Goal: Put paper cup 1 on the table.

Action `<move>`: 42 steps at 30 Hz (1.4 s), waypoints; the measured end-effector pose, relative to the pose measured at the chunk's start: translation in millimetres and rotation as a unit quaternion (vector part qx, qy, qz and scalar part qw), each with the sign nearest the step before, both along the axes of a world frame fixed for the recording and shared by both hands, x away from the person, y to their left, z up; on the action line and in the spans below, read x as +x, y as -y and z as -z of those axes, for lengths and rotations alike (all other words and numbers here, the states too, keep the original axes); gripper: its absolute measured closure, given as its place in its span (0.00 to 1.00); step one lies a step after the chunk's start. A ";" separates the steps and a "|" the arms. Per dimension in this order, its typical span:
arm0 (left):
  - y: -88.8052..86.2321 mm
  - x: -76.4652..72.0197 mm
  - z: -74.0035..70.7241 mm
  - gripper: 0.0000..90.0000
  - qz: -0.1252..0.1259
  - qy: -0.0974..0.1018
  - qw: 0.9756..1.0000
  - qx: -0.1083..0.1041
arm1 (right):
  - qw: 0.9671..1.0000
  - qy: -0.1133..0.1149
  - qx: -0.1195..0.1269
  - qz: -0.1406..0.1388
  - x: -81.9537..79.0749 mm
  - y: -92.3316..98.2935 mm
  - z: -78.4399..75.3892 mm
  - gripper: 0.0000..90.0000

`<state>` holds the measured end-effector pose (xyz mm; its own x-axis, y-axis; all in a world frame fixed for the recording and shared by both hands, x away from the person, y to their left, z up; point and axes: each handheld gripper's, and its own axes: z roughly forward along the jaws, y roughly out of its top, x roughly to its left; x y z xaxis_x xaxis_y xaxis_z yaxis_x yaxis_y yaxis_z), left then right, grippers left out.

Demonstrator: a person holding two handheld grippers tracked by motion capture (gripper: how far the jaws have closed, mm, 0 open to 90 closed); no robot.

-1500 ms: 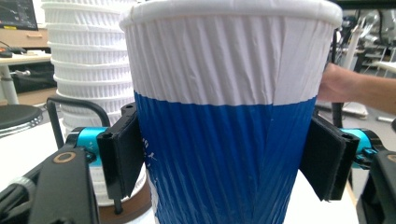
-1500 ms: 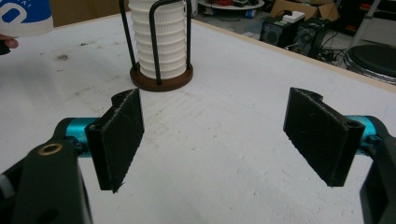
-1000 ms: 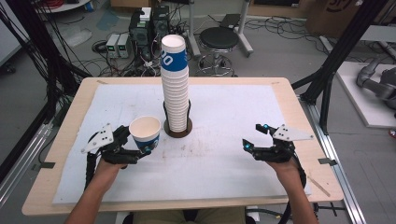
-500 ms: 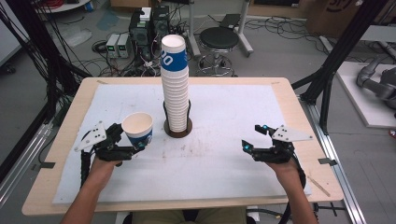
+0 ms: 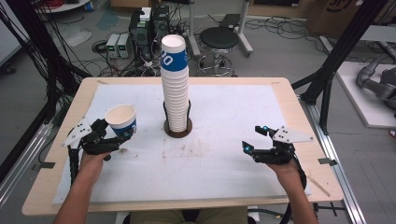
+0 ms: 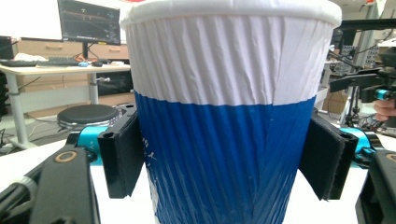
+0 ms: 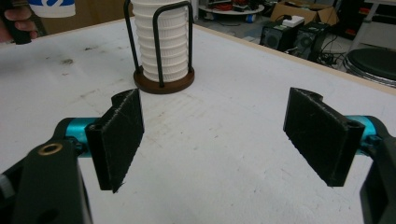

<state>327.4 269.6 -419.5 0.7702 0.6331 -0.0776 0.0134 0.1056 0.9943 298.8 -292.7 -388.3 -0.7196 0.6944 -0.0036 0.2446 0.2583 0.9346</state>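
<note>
The paper cup (image 5: 121,120) sits upright between your left gripper (image 5: 122,132)'s pads, which press its blue lower wall from both sides, near the table (image 5: 289,100)'s left edge and well apart from the cup stack (image 5: 175,88) in its holder. Its base seems to hang just above the white mat, though that's hard to judge. Your right gripper (image 5: 252,140) rests with jaws wide apart, holding nothing.

Left tongs (image 5: 122,135) gripping cup (image 5: 121,120), cup stack (image 5: 175,84) mid-table, right tongs (image 5: 252,139) open
</note>
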 end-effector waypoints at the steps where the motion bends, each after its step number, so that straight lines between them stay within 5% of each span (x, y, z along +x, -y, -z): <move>1: -1.5 1.5 1.7 0.28 0.000 -0.003 1.000 0.000 | 1.000 -0.001 0.000 0.000 -0.1 -0.4 0.1 0.23; 8: -10.0 15.7 13.6 0.28 -0.023 -0.029 0.999 0.014 | 1.000 0.000 0.001 0.002 -2.3 0.2 -1.0 0.23; 17: -19.6 31.1 26.4 0.28 -0.055 -0.066 0.995 0.052 | 1.000 0.001 -0.003 0.001 -2.0 0.7 0.3 0.23; 19: -19.3 33.9 28.3 0.28 -0.065 -0.073 0.993 0.065 | 1.000 -0.001 -0.003 0.000 -2.2 0.1 0.2 0.23; 22: -17.4 37.3 34.4 0.28 -0.081 -0.102 0.987 0.097 | 1.000 -0.003 -0.002 0.000 -2.3 -0.9 0.0 0.23; 27: -14.4 37.2 33.4 0.28 -0.097 -0.111 0.983 0.111 | 1.000 0.000 -0.005 -0.001 -1.8 -0.8 0.2 0.23; 29: -14.2 37.4 32.8 0.28 -0.105 -0.123 0.979 0.123 | 1.000 -0.001 -0.006 -0.002 -2.1 -0.9 0.1 0.23; 31: -12.6 38.6 32.3 0.28 -0.112 -0.139 0.972 0.152 | 1.000 -0.002 -0.004 -0.002 -2.5 -1.1 -0.2 0.23; 34: -10.7 38.0 32.1 0.28 -0.121 -0.147 0.968 0.163 | 1.000 -0.002 -0.006 -0.003 -2.7 -0.5 -0.5 0.23; 42: -14.0 32.1 30.1 0.28 -0.126 -0.165 0.963 0.172 | 1.000 0.000 -0.006 -0.002 -3.2 0.3 -0.8 0.23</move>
<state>359.5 283.6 -449.6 0.5578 0.8287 -0.0448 0.3526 -0.1877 0.9168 295.6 -293.0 -387.4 -0.7219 0.6919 -0.0109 0.2443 0.2696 0.9315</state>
